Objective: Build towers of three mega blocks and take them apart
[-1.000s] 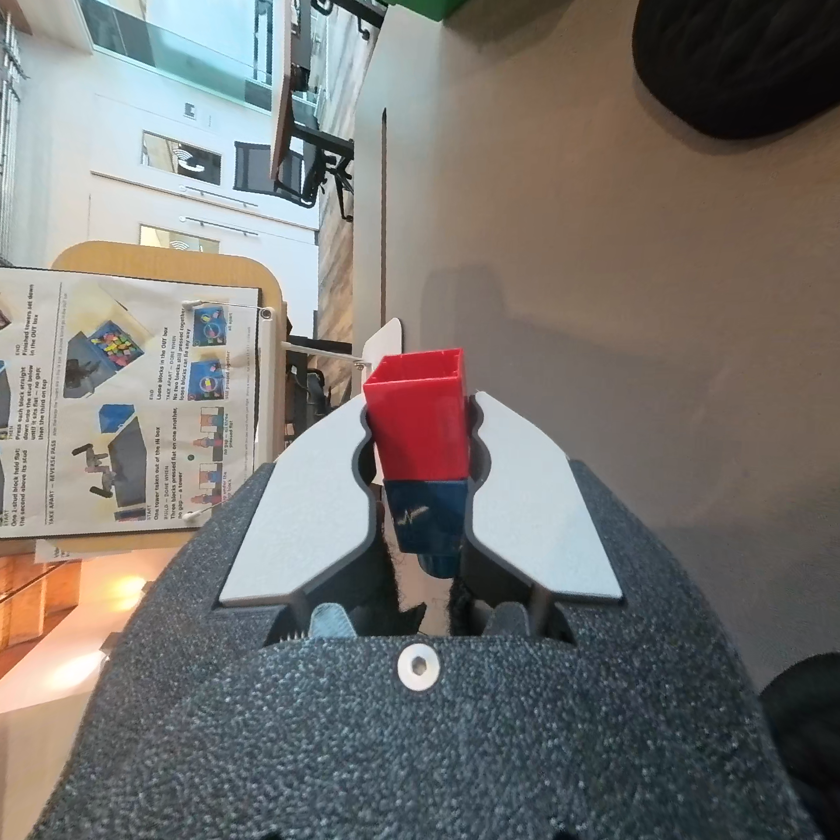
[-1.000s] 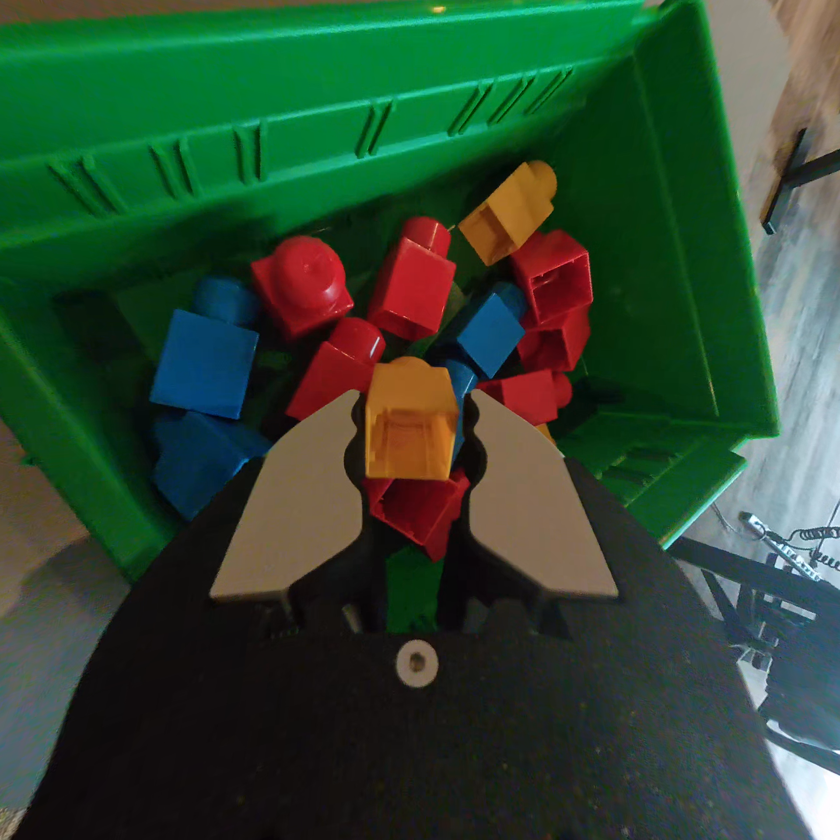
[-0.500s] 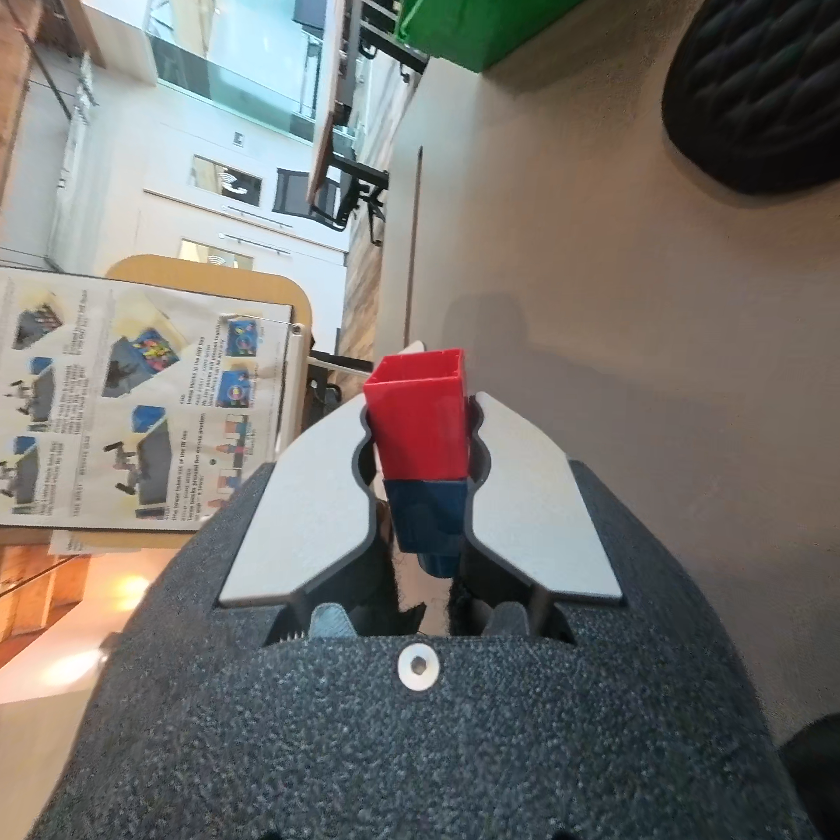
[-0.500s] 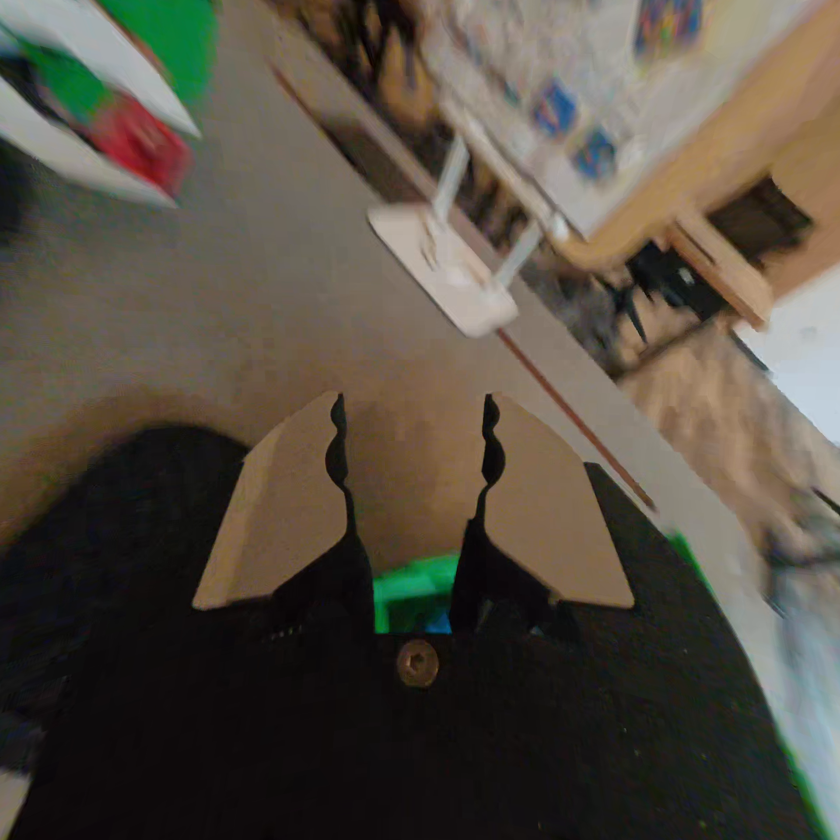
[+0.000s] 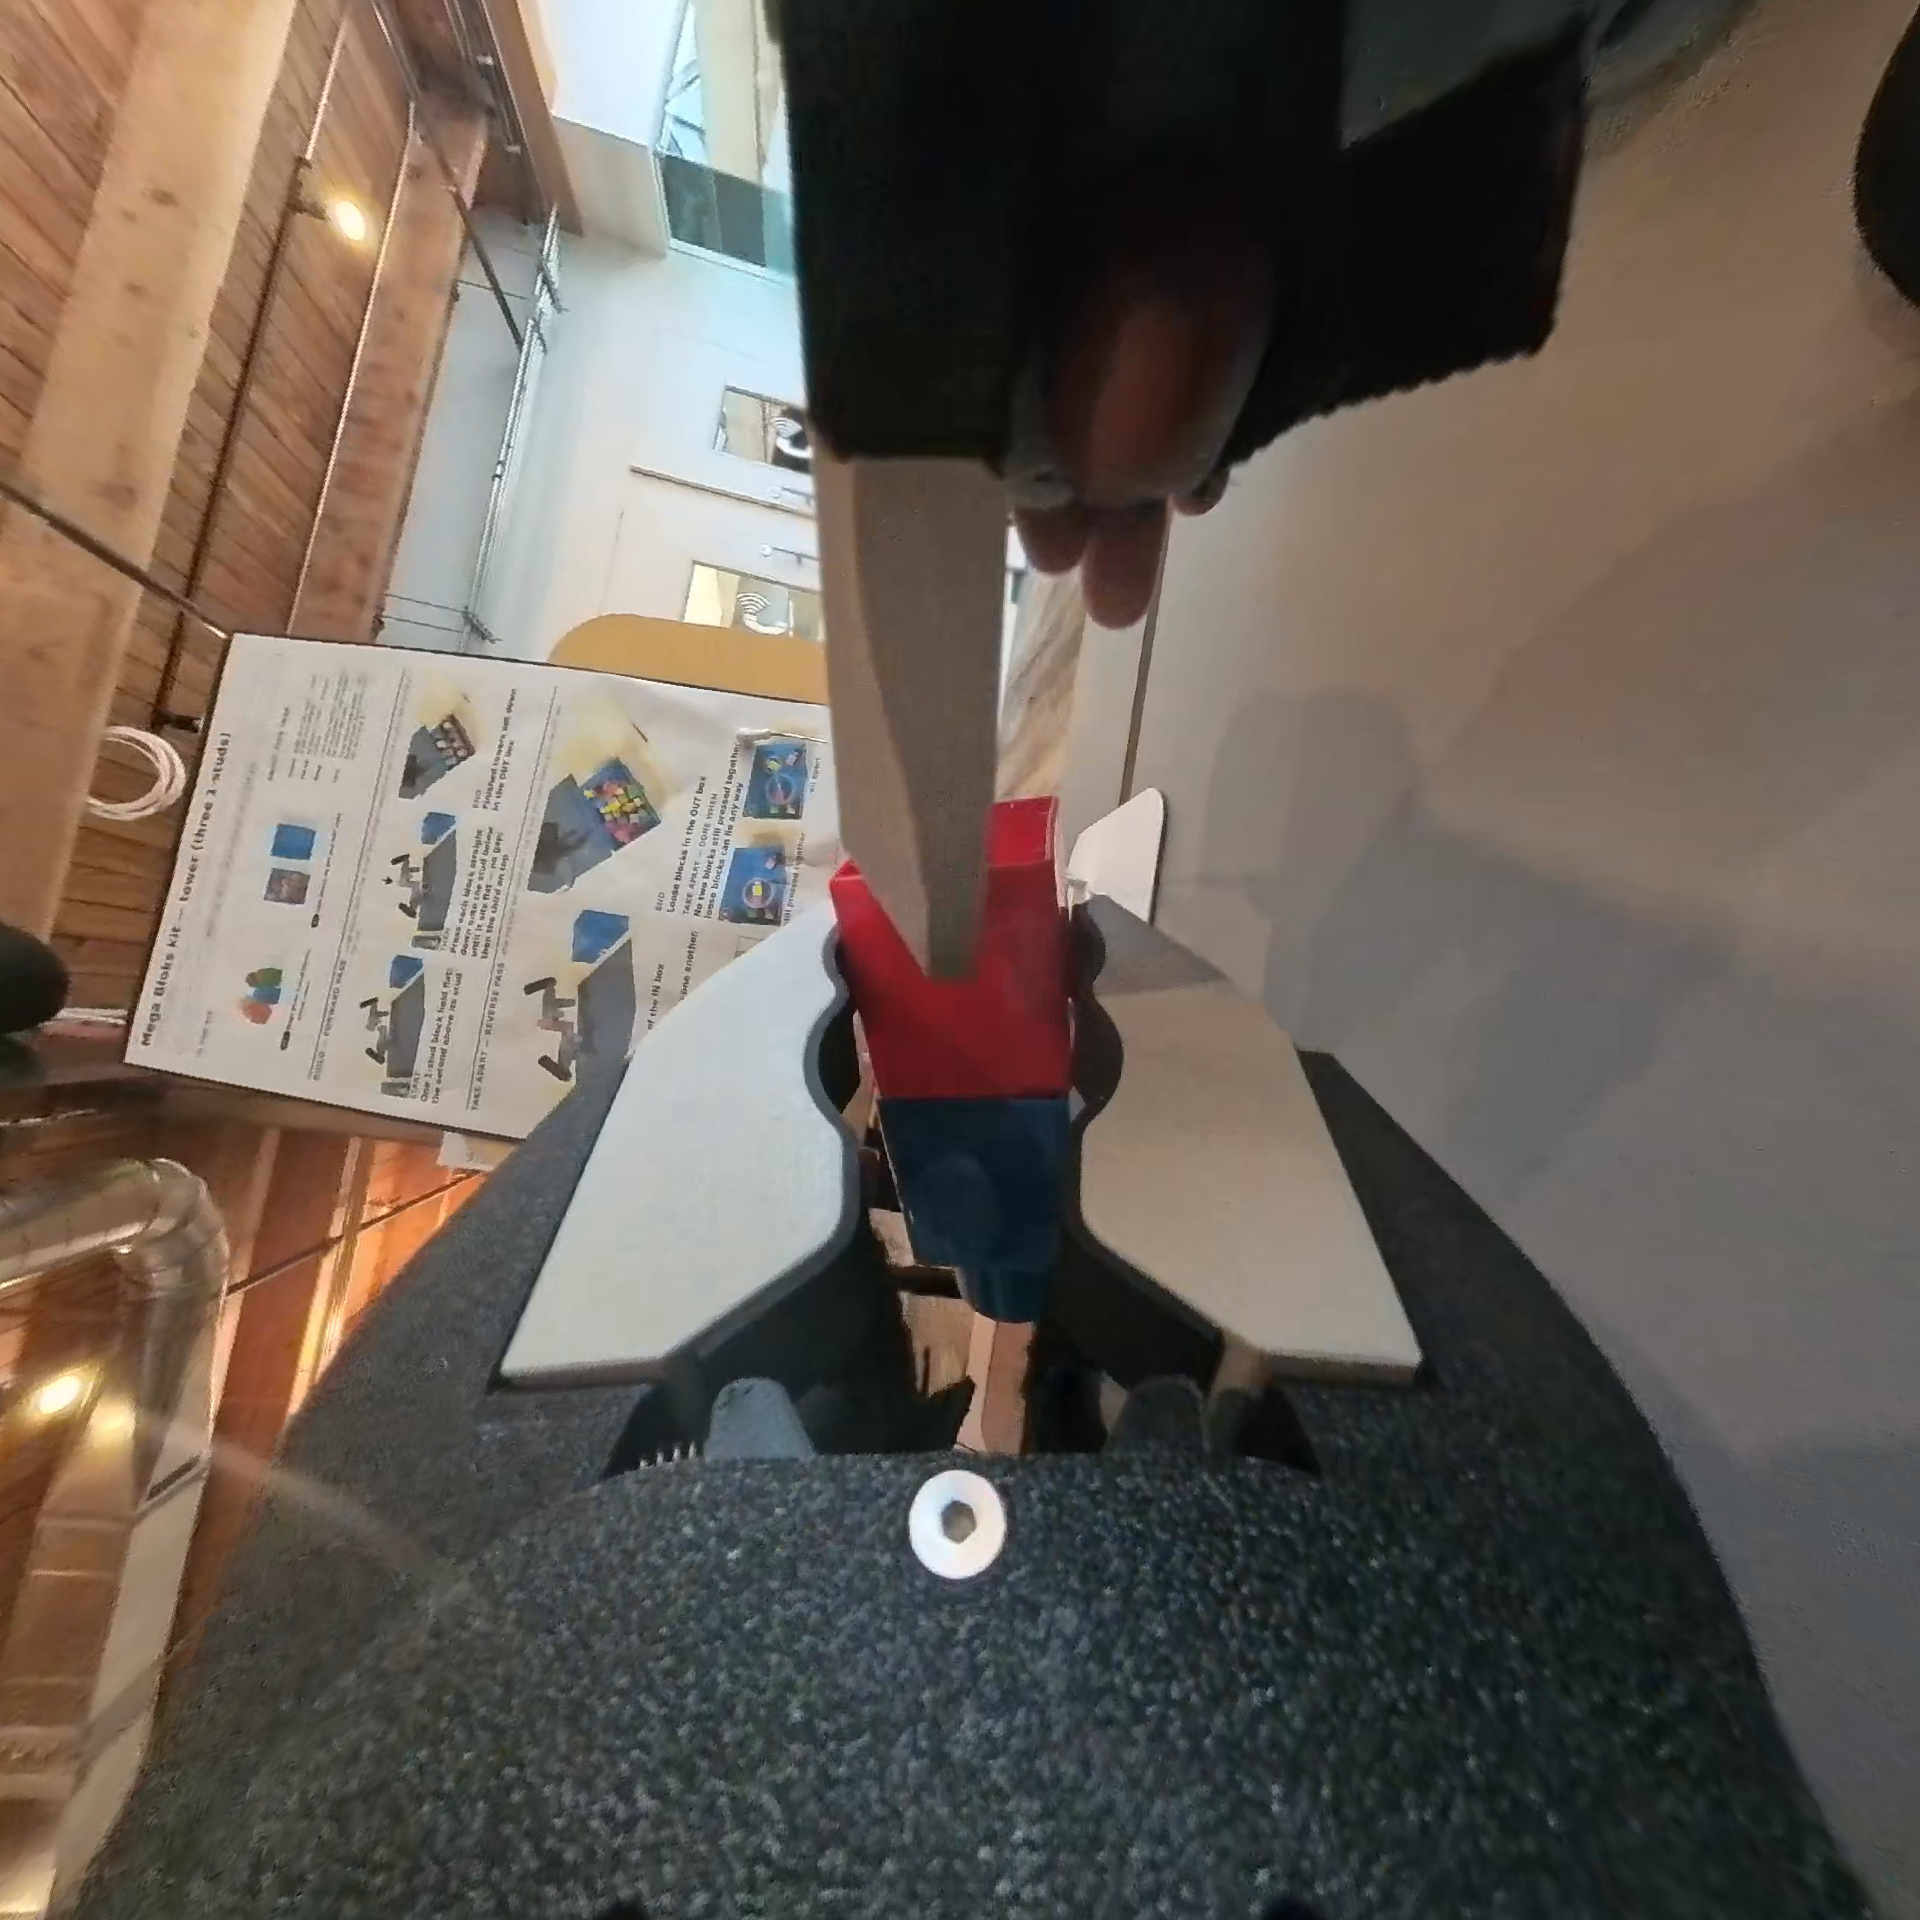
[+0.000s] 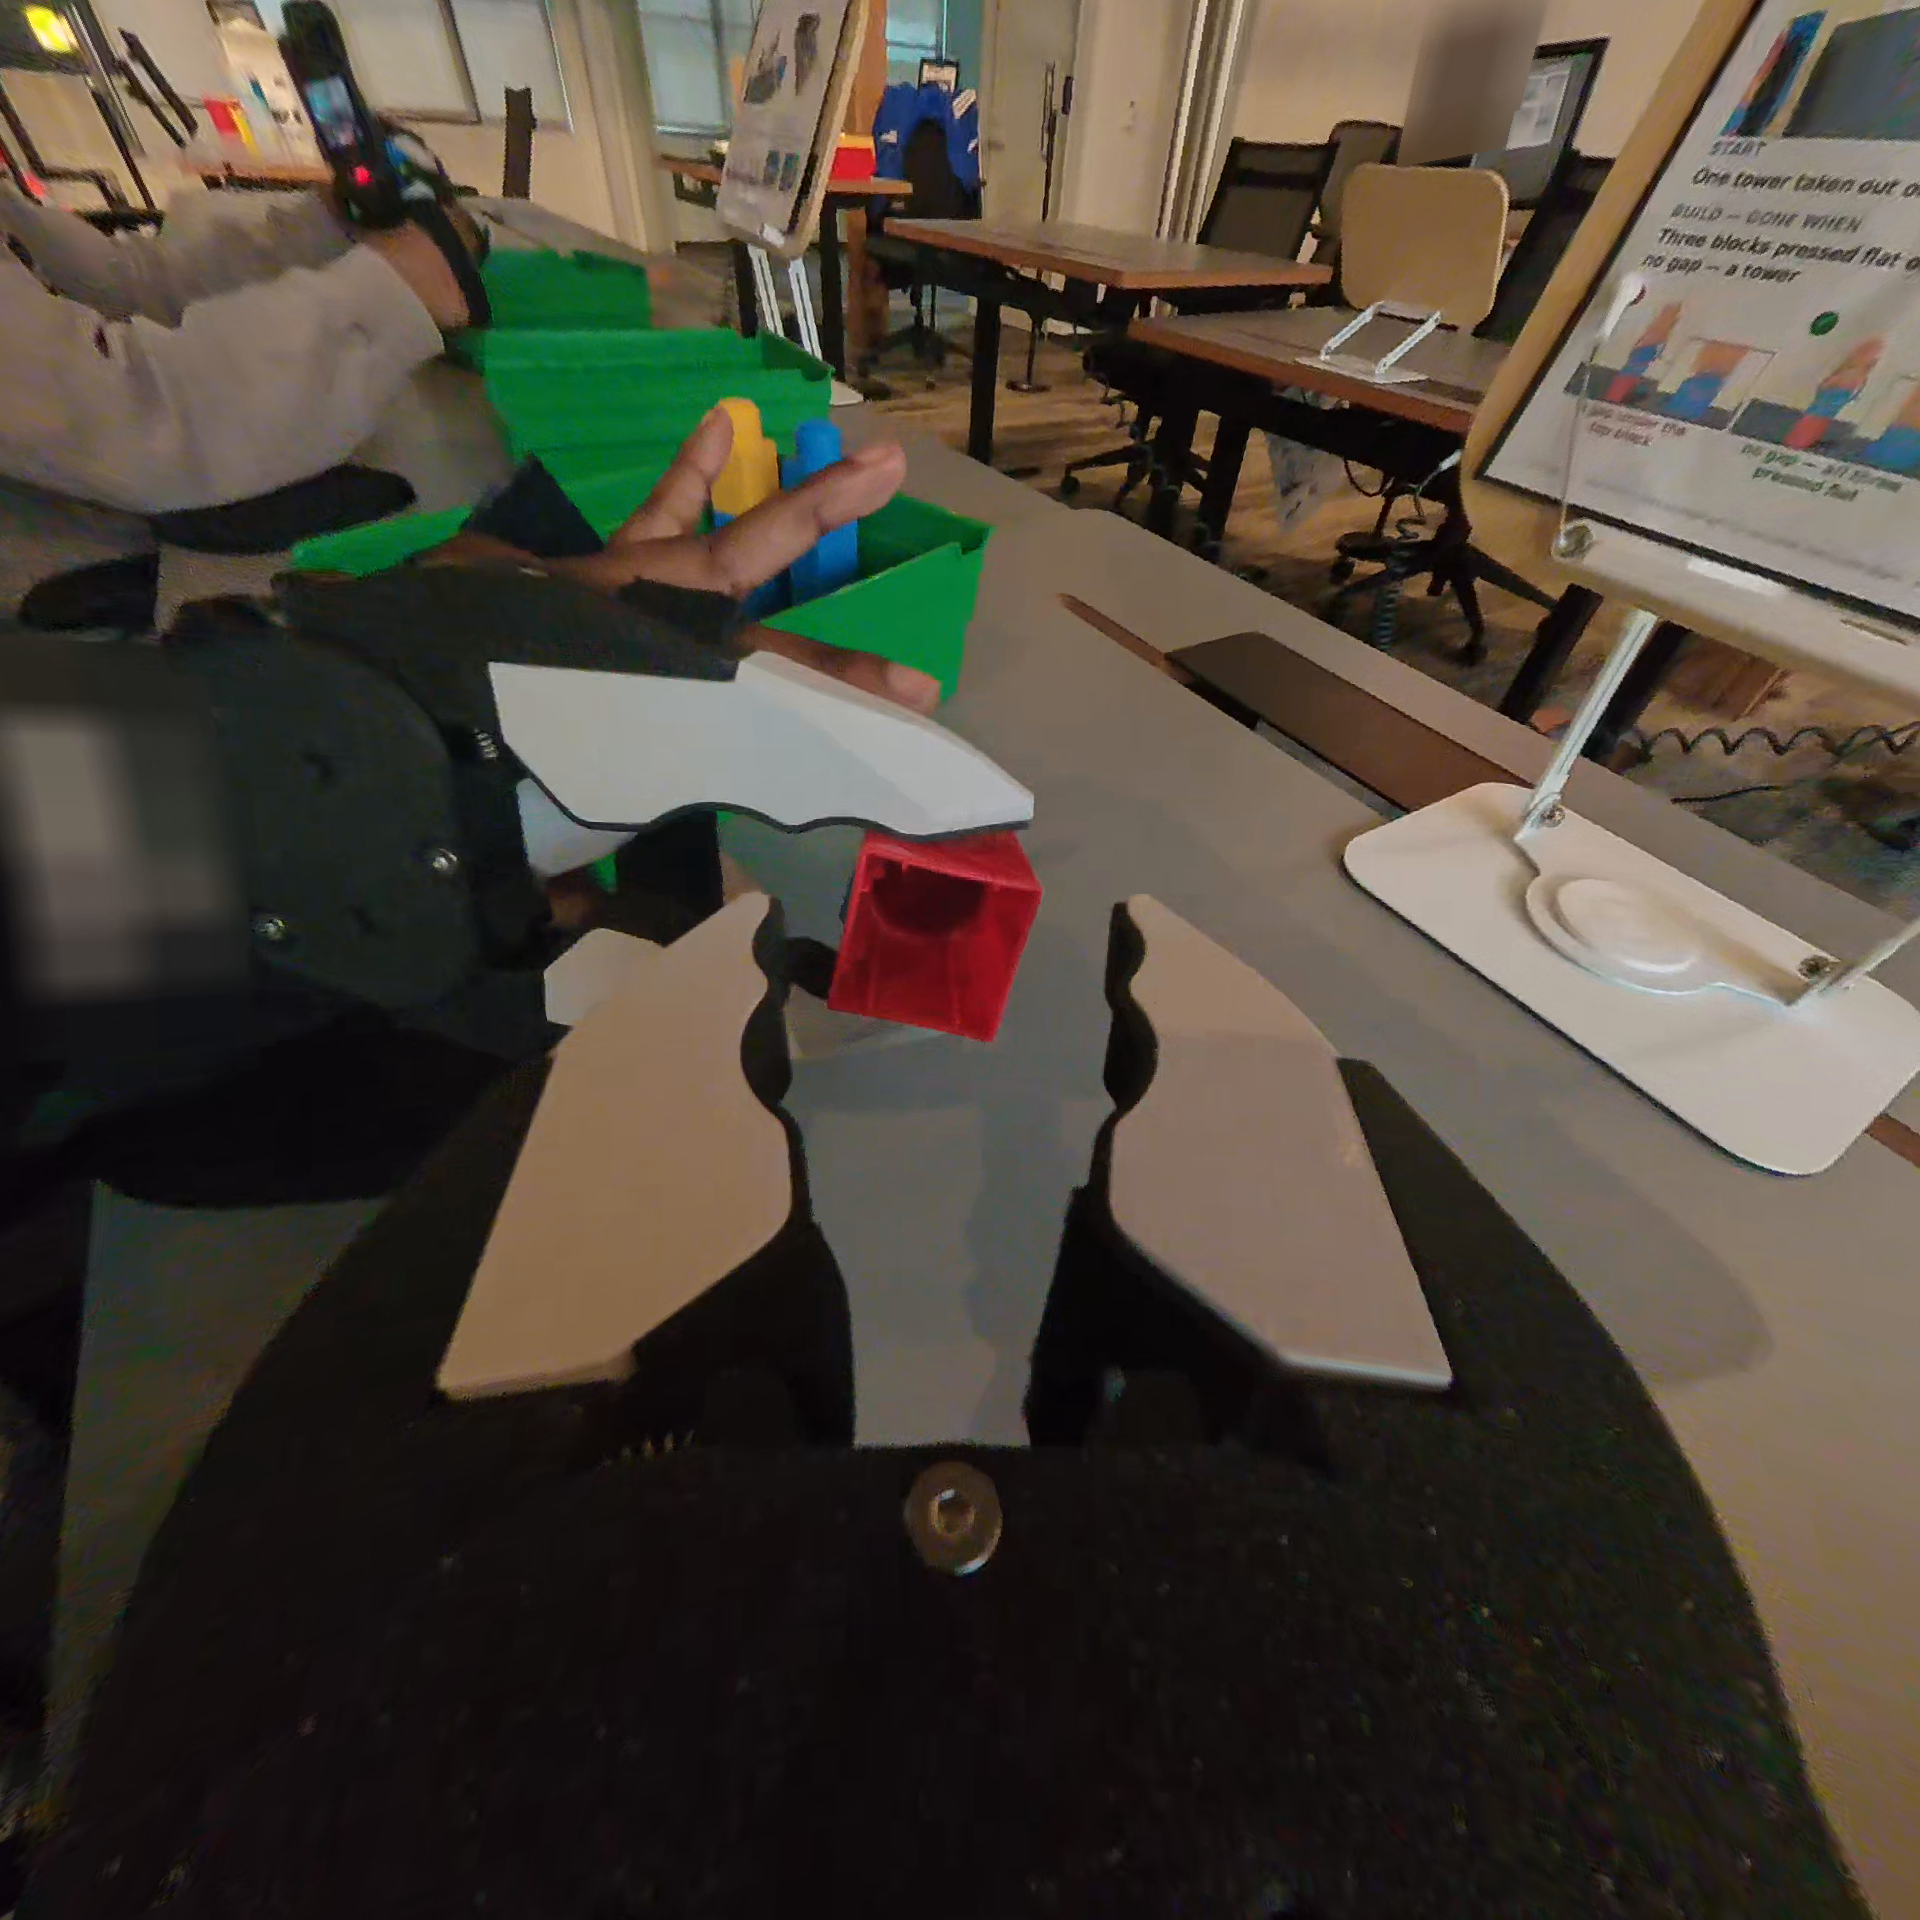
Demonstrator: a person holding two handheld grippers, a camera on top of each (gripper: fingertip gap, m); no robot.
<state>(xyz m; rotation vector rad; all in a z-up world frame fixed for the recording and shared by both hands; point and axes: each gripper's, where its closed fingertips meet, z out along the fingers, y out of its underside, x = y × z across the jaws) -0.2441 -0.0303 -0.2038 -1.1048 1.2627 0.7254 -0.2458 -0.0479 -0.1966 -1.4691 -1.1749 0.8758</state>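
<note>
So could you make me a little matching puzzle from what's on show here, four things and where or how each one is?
Things:
1. red block
2. blue block
3. right hand-held gripper
4. green bin

States:
A. joined to the red block, deepest between the fingers of the left hand-held gripper
B. open, nothing between its fingers
C. gripped, hollow end facing the other gripper
D. stands on the table

Pairs: 1-C, 2-A, 3-B, 4-D
</note>
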